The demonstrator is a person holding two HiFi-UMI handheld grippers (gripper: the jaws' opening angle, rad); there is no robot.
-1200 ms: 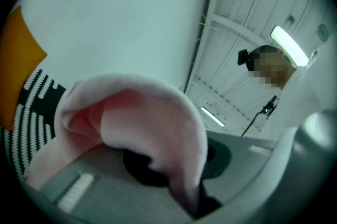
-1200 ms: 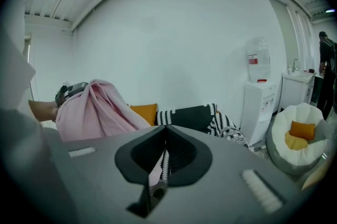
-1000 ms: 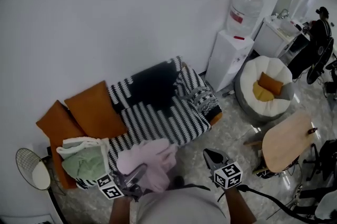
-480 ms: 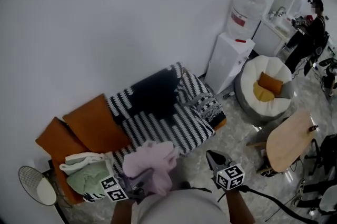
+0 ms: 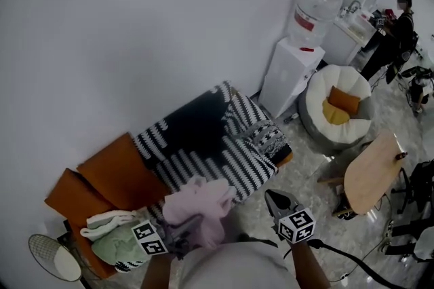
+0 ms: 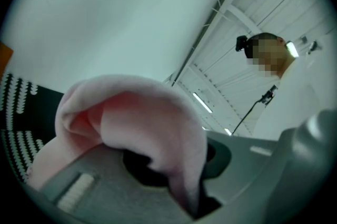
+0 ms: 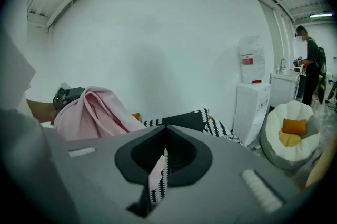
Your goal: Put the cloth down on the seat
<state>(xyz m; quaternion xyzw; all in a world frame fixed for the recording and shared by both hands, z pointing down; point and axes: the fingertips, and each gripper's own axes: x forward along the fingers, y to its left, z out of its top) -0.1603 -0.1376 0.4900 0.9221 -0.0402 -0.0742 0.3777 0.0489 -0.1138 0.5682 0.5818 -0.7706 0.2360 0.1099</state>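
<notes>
Pink cloth (image 5: 201,203) bunched in the left gripper (image 5: 180,235), at the near edge of the striped seat (image 5: 227,160).
Left jaws pinch its folds; the right gripper (image 5: 273,199) jaws seem pressed together, empty.

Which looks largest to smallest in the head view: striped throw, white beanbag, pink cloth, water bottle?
Largest: striped throw
Next: white beanbag and pink cloth, about alike; the cloth is nearer the camera, so unranked
Smallest: water bottle
</notes>
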